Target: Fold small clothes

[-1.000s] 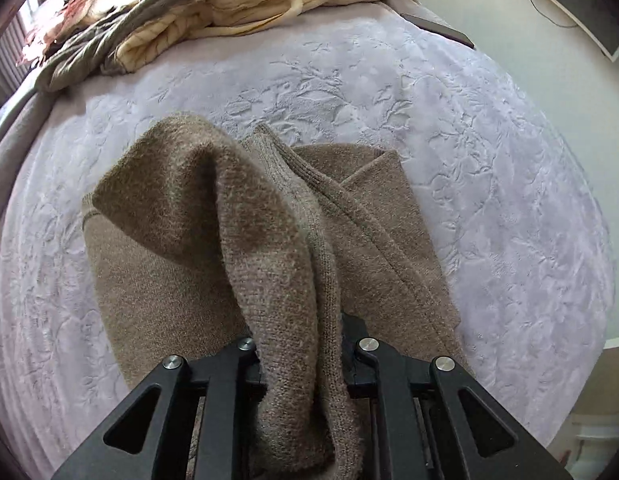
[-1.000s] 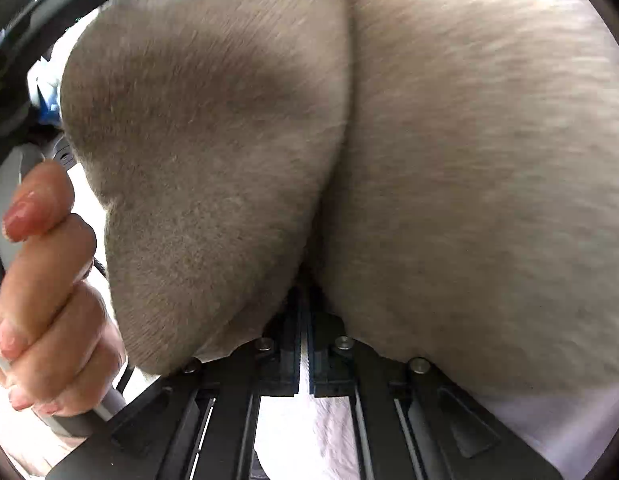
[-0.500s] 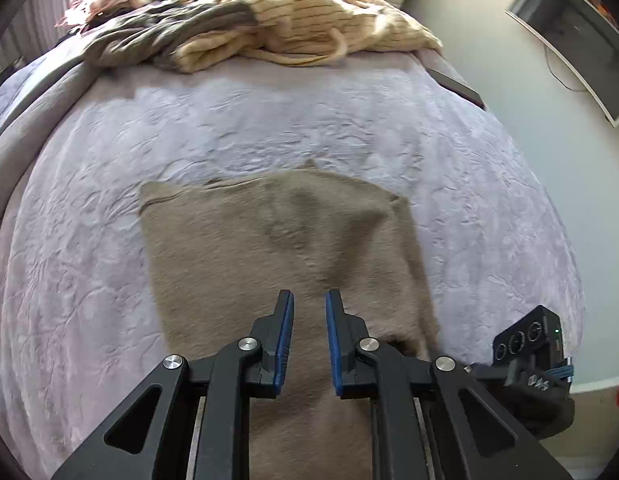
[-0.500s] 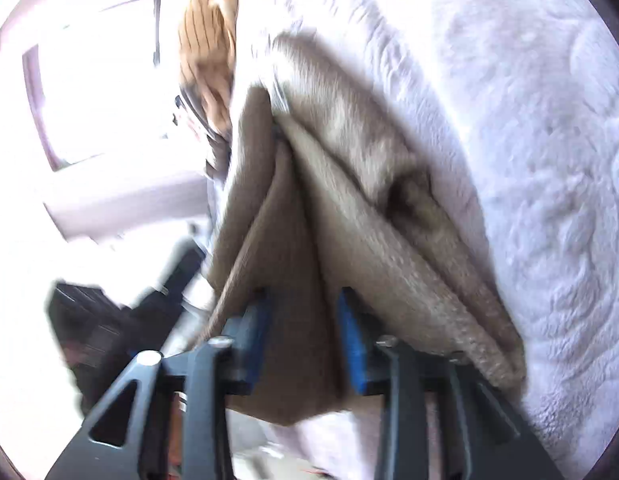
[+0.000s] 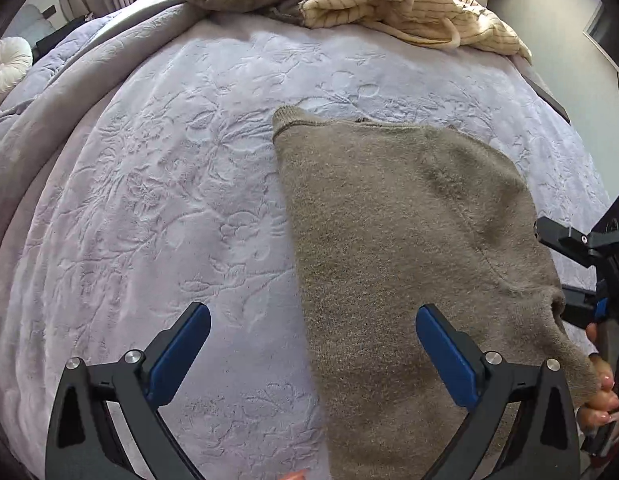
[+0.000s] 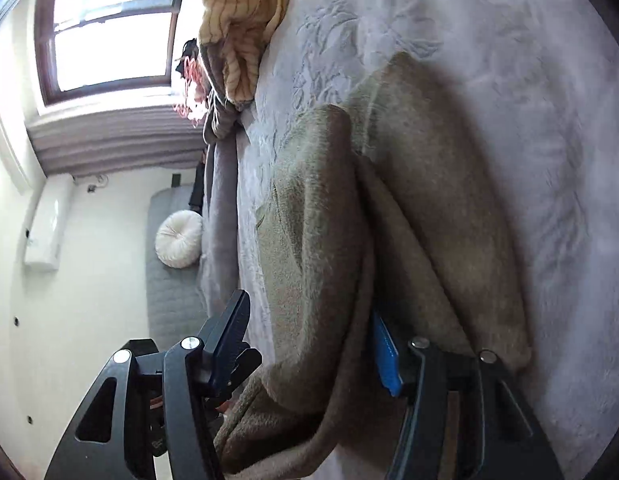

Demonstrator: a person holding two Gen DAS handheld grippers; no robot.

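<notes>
Knitwear lay folded on the bed [image 5: 157,184]: a brown sweater [image 5: 389,248] spread flat over the lilac embossed cover. The left claw [image 5: 313,344] hung above its near edge, spread wide and empty. The right claw [image 6: 309,340] stood parted, a raised fold of the sweater between its fingers. Striped cream clothes [image 5: 421,12] were heaped at the far end.

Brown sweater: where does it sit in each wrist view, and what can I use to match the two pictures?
Left wrist: the brown sweater lies flat on the bedspread, right of centre, running under the right finger of the open left claw.
Right wrist: the sweater fills the centre, a thick fold passing between the fingers of the open right claw.
Shared landmark: the striped yellow garment at the bed's far end.
</notes>
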